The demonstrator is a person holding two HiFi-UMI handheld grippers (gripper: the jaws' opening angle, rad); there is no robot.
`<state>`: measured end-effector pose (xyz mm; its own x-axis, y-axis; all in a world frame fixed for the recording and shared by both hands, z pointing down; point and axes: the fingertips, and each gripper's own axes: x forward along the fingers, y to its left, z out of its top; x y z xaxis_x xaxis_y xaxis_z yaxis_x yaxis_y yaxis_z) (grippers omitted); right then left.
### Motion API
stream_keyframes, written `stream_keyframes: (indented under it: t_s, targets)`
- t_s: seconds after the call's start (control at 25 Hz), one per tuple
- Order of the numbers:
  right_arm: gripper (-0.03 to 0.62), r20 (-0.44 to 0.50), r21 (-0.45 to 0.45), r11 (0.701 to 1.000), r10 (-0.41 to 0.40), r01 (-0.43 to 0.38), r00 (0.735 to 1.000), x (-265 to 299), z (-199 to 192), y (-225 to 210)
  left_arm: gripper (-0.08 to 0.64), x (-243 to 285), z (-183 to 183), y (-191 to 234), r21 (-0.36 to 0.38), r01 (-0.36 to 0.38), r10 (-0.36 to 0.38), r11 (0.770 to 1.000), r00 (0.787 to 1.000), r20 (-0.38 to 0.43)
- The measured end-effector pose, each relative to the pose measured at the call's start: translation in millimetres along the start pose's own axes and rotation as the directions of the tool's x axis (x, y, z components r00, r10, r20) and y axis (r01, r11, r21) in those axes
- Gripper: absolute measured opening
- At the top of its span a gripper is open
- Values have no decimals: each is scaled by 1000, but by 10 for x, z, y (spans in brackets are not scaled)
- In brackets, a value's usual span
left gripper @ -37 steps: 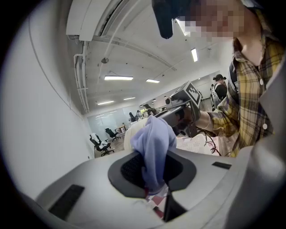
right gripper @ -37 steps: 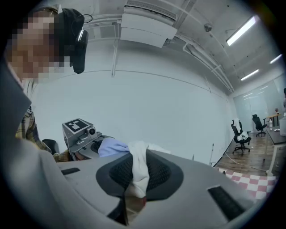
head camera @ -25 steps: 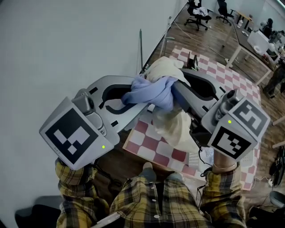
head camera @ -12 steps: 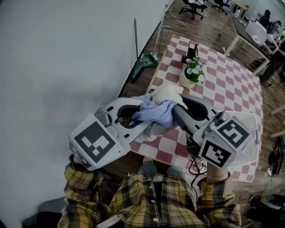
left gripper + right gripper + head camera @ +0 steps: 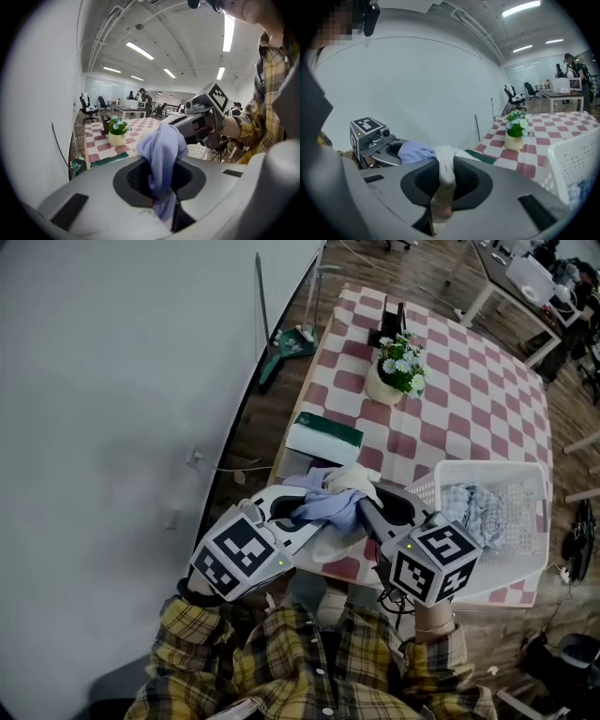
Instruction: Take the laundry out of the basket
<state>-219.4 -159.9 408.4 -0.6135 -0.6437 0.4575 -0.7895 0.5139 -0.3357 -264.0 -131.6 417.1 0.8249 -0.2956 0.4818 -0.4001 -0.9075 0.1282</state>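
- The laundry in hand, a pale blue garment (image 5: 330, 507) and a cream garment (image 5: 354, 479), is held bunched together just above the near edge of the table (image 5: 450, 399). It is left of the basket (image 5: 487, 465) and clear of it.
- The left gripper (image 5: 161, 197) is closed on a fold of the blue garment. Cloth is pinched between its jaws and draped over them.
- The right gripper (image 5: 440, 192) is clamped on the cream garment, with a tail hanging below the jaws.
- A checked cloth (image 5: 473, 512) lies in the basket, so the task is judged unfinished.
- Risk: the two garments appear wound round each other. If the hands are drawn apart, or one grip is let go alone, one piece may be dragged along or pulled out of its narrow pinch.
- Risk: the bundle is at the table's near edge. Cloth set down here without being carried further in may slide to the floor.
- Risk: the hanging cream tail may catch on the green-topped box (image 5: 323, 437) just beyond it.
- Room: open checked surface is noted between the box, the flower pot (image 5: 394, 381) and the basket — the safest place to lay the load.
- Edges: the wall (image 5: 112, 381) is close on the left, with a mop (image 5: 281, 338) leaning there — little room that side. The basket is at the near right corner.
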Motion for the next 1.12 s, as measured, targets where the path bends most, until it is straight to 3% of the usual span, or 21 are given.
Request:
stream_keyframes:
  t_s: [0.28, 0.6, 0.84, 1.12]
  targets:
    - [69, -137, 31, 998, -58, 63, 989, 358, -709, -225, 103, 313, -733, 118, -162, -11, -1, 987, 997, -74]
    - [80, -215, -48, 990, -140, 133, 966, 573, -1136, -415, 114, 489, -1135, 221, -283, -60, 31, 957, 994, -105]
    - [97, -222, -69, 984, -178, 166, 959, 532, -1174, -468, 137, 489, -1157, 245, -273, -91, 63, 958, 992, -107]
    - [132, -191, -64, 982, -187, 178, 964, 330, -940, -408, 229, 288, -1075, 299, -216, -139, 111, 966, 984, -137]
